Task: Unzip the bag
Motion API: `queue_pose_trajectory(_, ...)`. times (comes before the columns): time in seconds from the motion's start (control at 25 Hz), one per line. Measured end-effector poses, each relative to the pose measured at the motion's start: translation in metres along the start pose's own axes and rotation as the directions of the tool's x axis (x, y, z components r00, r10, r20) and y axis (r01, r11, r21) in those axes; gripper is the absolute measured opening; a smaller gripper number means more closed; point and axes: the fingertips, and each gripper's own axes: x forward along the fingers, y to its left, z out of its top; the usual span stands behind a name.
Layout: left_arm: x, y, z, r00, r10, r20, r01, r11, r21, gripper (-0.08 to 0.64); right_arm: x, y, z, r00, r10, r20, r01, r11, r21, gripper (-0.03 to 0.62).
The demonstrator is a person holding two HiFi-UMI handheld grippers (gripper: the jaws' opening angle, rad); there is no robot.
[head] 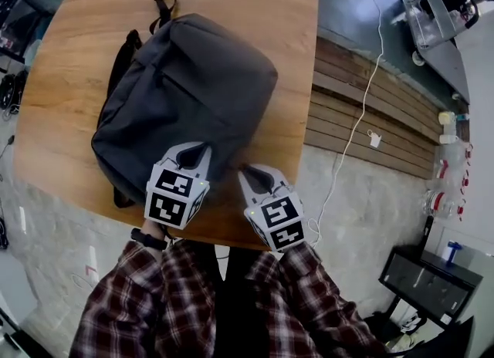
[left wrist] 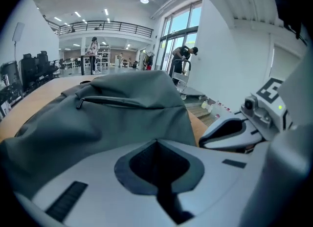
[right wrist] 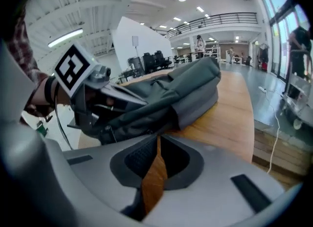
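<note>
A dark grey backpack [head: 185,86] lies flat on the wooden table [head: 278,32], with its top handle [head: 164,0] at the far end. My left gripper [head: 193,150] rests its tips on the bag's near end, jaws shut; I see no fabric between them. In the left gripper view the jaws [left wrist: 156,141] meet in front of the bag [left wrist: 98,123]. A closed zipper runs across the bag, with its pull [left wrist: 78,102] at the left. My right gripper [head: 248,171] hovers over the table just right of the bag. Its jaws [right wrist: 158,137] are shut, with only a thin slit over the wood.
The table's near edge lies right under both grippers. A white cable [head: 363,94] runs over the floor and a plank strip [head: 370,117] to the right. A black box [head: 424,279] stands at lower right and a cart [head: 440,9] at upper right. People [left wrist: 183,57] stand far off.
</note>
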Motion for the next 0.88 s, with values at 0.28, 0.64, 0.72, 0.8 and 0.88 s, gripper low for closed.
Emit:
queue_pose_trajectory(0.28, 0.002, 0.000, 0.000, 1.000, -0.005, 0.001, 0.005, 1.000, -0.007, 0.009, 0.028, 0.018, -0.022, 0.975, -0.040, -0.218, -0.042, 0.932, -0.360, 0.095)
queue_pose_trajectory(0.64, 0.000, -0.001, 0.000, 1.000, -0.019, 0.009, 0.019, 1.000, -0.024, 0.009, 0.037, 0.015, -0.017, 0.973, -0.085, -0.213, -0.024, 0.885, -0.465, 0.032)
queue_pose_trajectory(0.72, 0.000, 0.000, 0.001, 1.000, -0.023, 0.011, 0.023, 0.999, -0.028, 0.009, 0.037, 0.017, -0.015, 0.974, -0.062, -0.220, -0.044, 0.894, -0.447, 0.031)
queue_pose_trajectory(0.8, -0.001, 0.000, 0.001, 1.000, -0.024, 0.011, 0.025, 0.999, -0.031, 0.009, 0.034, 0.018, -0.015, 0.973, -0.023, -0.230, -0.077, 0.906, -0.416, 0.031)
queue_pose_trajectory(0.88, -0.002, 0.000, 0.001, 1.000, -0.026, 0.011, 0.026, 0.999, -0.032, 0.009, 0.029, 0.018, -0.015, 0.970, 0.010, -0.243, -0.108, 0.914, -0.392, 0.029)
